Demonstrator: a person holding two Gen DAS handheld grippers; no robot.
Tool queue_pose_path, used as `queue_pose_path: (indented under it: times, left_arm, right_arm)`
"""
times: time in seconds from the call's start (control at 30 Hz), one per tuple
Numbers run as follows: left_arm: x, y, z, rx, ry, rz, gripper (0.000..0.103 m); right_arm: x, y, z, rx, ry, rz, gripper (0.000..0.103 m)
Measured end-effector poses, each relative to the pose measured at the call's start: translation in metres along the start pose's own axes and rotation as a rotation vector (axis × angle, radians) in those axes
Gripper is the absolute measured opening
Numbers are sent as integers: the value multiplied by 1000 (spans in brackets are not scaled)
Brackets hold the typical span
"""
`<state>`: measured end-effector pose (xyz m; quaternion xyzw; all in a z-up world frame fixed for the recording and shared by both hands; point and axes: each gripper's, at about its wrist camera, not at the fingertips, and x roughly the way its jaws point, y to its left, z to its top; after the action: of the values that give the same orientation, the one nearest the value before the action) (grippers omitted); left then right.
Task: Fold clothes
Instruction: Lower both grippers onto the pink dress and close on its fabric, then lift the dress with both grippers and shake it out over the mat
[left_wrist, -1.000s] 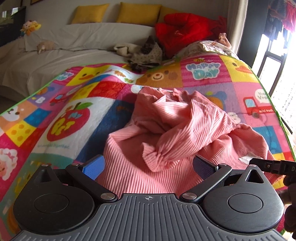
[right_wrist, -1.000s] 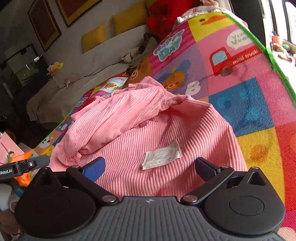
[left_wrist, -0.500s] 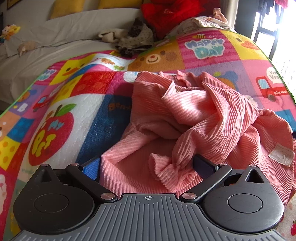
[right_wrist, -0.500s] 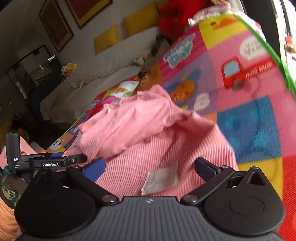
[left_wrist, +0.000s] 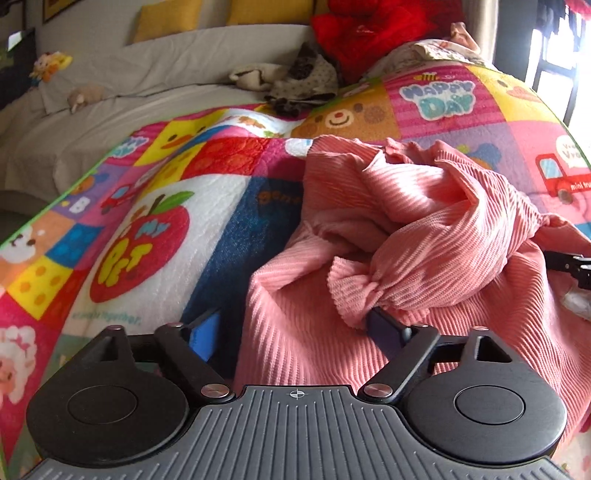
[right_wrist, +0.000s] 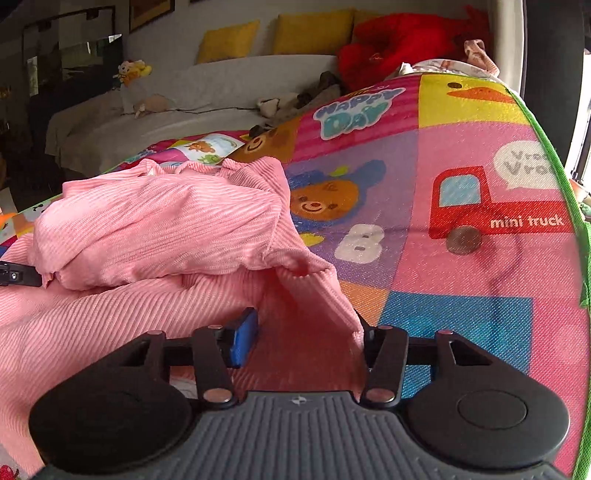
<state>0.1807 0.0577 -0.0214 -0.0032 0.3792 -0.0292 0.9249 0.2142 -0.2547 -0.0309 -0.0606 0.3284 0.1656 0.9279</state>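
A crumpled pink ribbed garment (left_wrist: 399, 236) lies on a colourful patchwork play mat (left_wrist: 147, 236). My left gripper (left_wrist: 295, 328) is open, with its fingers straddling the garment's near left hem; a gathered cuff (left_wrist: 351, 288) lies by the right finger. In the right wrist view the same garment (right_wrist: 159, 221) fills the left side. My right gripper (right_wrist: 306, 339) is open, narrower than before, with the garment's right edge between its fingers. The right finger is partly hidden by cloth.
The mat (right_wrist: 461, 166) has a green border (right_wrist: 576, 236) on the right. A grey bed (left_wrist: 129, 99) with yellow pillows (left_wrist: 266, 11), a red plush (left_wrist: 373, 26) and small soft toys lies behind. The other gripper's tip (left_wrist: 569, 262) shows at the right edge.
Both grippers have pushed forward onto the garment's near edge. The right gripper's fingers have drawn closer together around the cloth. The left gripper has shifted left along the hem.
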Motion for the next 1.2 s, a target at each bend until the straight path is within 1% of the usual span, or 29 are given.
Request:
queue_pose_path:
  times: [0.03,0.07,0.1,0.13,0.17,0.2,0.23,0.3,0.33,0.4,0.47,0.5,0.53,0.57,0.6,0.63,0.67,0.73,0.77,0.8,0.83,0.9,0.97,1.0,1.03,1.07,1.1,1.17,1.2]
  left_arm:
    - [0,2,2,7,3,-33,67]
    - [-2,1,0,22,-4,-33,63]
    - [-4,0,-2,37,-10,-33,54]
    - [-6,-1,-3,52,-16,-34,41]
    - [-8,-2,-5,67,-23,-34,32]
    - [-10,-3,-7,82,-29,-34,16]
    - [-16,-2,-11,66,-20,-49,8]
    - [-29,1,-19,35,-2,-80,8]
    - [-38,1,-25,29,11,-111,8]
    - [-60,-2,-41,62,22,-162,8]
    - [-76,-5,-56,102,30,-195,11]
    - [-80,-4,-57,101,26,-200,21]
    - [-84,-3,-58,100,23,-204,30]
    - [-87,-2,-60,99,19,-208,35]
    - [-89,2,-54,90,-1,-201,42]
    - [-91,5,-49,80,-20,-193,46]
    - [-93,9,-44,70,-40,-186,49]
    - [-96,15,-34,51,-79,-170,56]
    - [-97,18,-29,48,-93,-158,57]
    - [-98,20,-23,46,-108,-146,60]
    - [-100,22,-17,45,-124,-136,66]
    - [-104,25,-7,42,-152,-123,74]
    - [-109,26,3,40,-177,-120,76]
    - [-111,24,6,46,-190,-125,78]
    - [-113,22,10,52,-202,-129,81]
    - [-115,18,13,68,-214,-139,83]
    - [-116,14,16,86,-221,-148,85]
    - [-113,-1,20,142,-225,-182,89]
    - [-111,-10,22,171,-223,-204,93]
  right_arm:
    - [-1,4,-1,2,-9,-4,37]
    - [-3,5,-1,21,-8,2,32]
    - [-4,6,-2,39,-5,5,24]
    - [-6,8,-3,43,-3,2,17]
    - [-8,10,-3,45,-1,-1,14]
    - [-11,12,-5,45,4,-1,9]
    - [-15,13,-6,44,10,-1,6]
    - [-31,13,-15,61,26,20,3]
    - [-40,13,-19,70,35,31,3]
    - [-64,17,-36,66,56,46,3]
    - [-86,21,-53,35,71,34,3]
    - [-98,24,-61,7,74,18,5]
    - [-108,28,-64,-40,57,-12,8]
    - [-118,33,-64,-86,32,-37,11]
    - [-131,43,-60,-158,-13,-61,17]
    - [-142,52,-54,-212,-56,-55,23]
    - [-152,64,-45,-257,-98,-23,26]
    - [-157,92,-31,-317,-136,80,38]
    - [-160,105,-24,-346,-155,132,41]
    - [-155,127,-18,-383,-163,205,47]
    - [-146,145,-17,-421,-152,258,50]
    - [-126,181,-16,-497,-128,361,52]
    - [-105,207,-22,-580,-95,401,52]
    - [-95,214,-26,-610,-86,378,52]
    - [-86,220,-31,-638,-78,351,48]
    - [-76,226,-36,-667,-69,324,36]
    - [-73,220,-35,-663,-70,292,14]
    - [-83,184,-20,-537,-111,253,13]
    - [-92,158,-8,-459,-143,218,13]
